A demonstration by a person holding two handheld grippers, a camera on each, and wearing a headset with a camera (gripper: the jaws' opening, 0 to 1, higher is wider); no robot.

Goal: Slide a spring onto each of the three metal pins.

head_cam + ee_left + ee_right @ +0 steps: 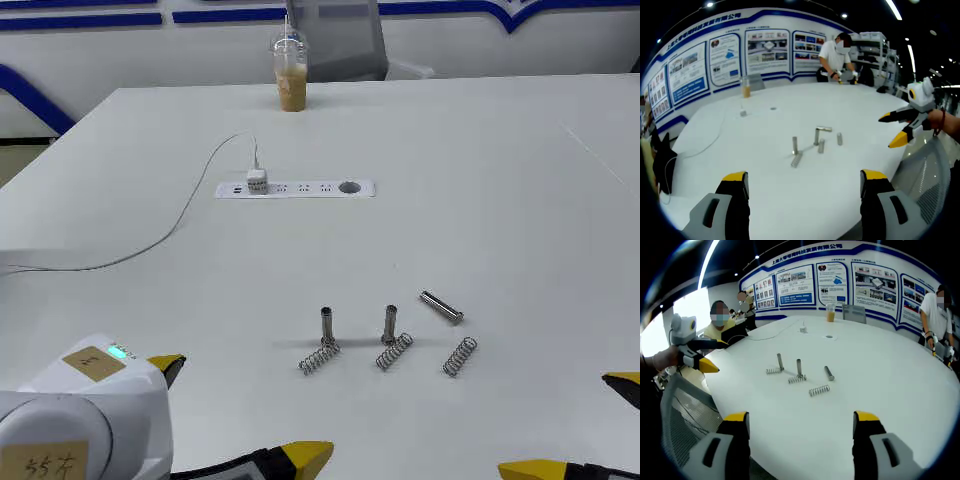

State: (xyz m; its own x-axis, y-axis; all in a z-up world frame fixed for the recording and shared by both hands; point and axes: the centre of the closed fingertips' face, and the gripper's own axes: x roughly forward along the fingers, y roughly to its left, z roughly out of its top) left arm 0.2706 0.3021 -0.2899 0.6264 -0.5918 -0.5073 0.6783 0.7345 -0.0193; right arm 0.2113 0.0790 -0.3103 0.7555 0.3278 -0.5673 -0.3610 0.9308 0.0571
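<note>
The white table spreads wide, and all the task's parts sit together near its front edge. The left gripper hangs at the near-left edge with its jaws spread wide and nothing between them. The pins and springs lie well ahead of those jaws, roughly on their centre line in the left gripper view. The right gripper hangs at the near-right edge, its jaws likewise wide apart and holding nothing, and the parts are well apart from it, ahead and slightly to the left.

Farther back a white power strip is set into the table with a small charger plugged in and a thin cable trailing left. A plastic cup of brown drink stands near the far edge.

Two pins stand upright, the left pin and the middle pin. The third pin lies on its side just to their right. The left spring lies at the left pin's foot, and the middle spring lies at the middle pin's. The right spring lies just in front of the fallen pin, apart from it. None of the springs is on a pin.
</note>
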